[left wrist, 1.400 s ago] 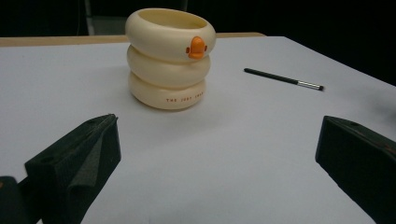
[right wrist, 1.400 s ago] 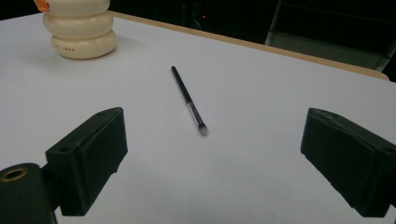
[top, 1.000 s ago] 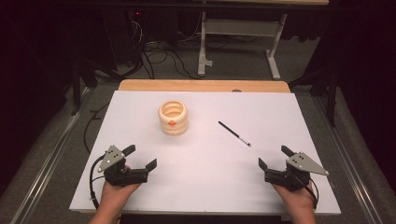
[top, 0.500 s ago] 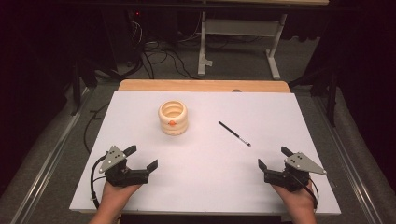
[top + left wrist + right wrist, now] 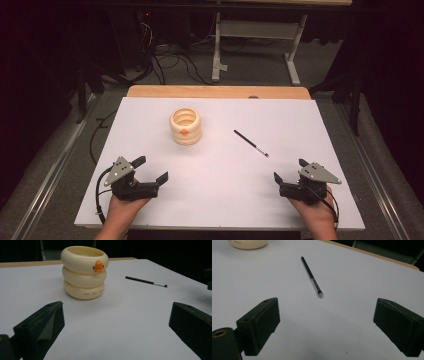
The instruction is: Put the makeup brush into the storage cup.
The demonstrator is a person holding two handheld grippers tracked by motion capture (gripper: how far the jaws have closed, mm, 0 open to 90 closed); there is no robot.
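Nothing has shifted since the earlier frames: your two hands rest at the same spots on the near edge of the white rectangular tabletop, and both things on it lie where they lay. Your left gripper sits at the near left with its jaws spread wide and holding nothing; its own view looks between them at the cream-coloured holder made of three stacked rounded rings, which stands upright with a small orange knob on its top ring and faint lettering on the lowest. Your right gripper sits at the near right, jaws likewise spread and empty. Ahead of it, well apart from the jaws, the thin black brush with a silver ferrule lies flat, bristle tip toward you, to the right of the holder.
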